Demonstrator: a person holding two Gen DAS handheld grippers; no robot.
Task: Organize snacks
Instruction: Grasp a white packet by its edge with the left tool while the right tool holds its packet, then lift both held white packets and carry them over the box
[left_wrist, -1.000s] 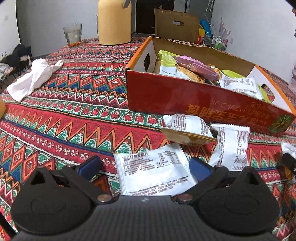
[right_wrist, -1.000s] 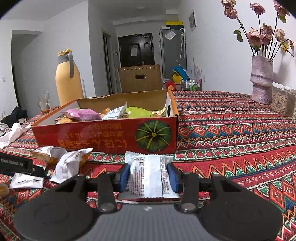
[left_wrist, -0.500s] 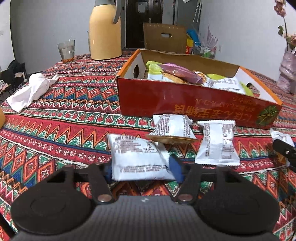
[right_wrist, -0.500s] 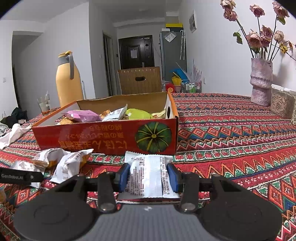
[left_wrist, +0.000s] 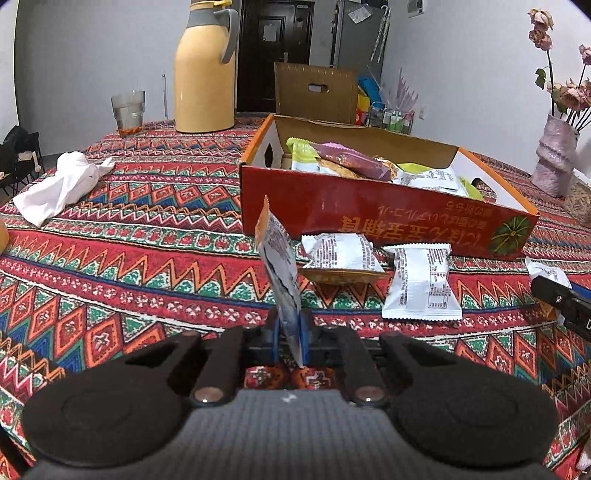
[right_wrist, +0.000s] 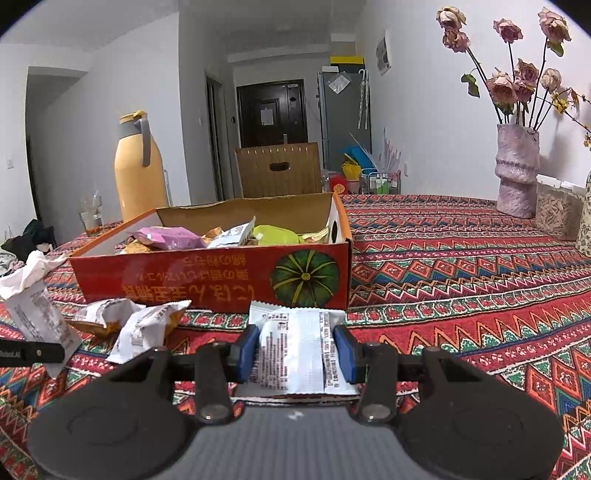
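so the white snack packet (left_wrist: 277, 258) is pinched in my left gripper (left_wrist: 287, 330); the jaws have just been closing and now they're squeezed right onto its lower edge, so it stands up on end, tilted a bit, crumpled where the blue pads bite; my right gripper (right_wrist: 297, 349) has its own white packet (right_wrist: 295, 350) lying flat between its pads, which press on both sides of it, just in front of the red snack box (right_wrist: 207, 284); that box is open on top, already loaded with pink, green and white packs; two more loose packets (left_wrist: 421, 284) sit on the patterned tablecloth (left_wrist: 129, 258) right against the box's front wall, between my two grippers; left of the box there's a wide bare stretch of cloth up to a white rag (left_wrist: 59, 184); behind it a yellow thermos (left_wrist: 205, 70) and a glass (left_wrist: 127, 112); over on the right a vase of dried roses (right_wrist: 515, 170) stands well apart from the box, lots of open cloth in between
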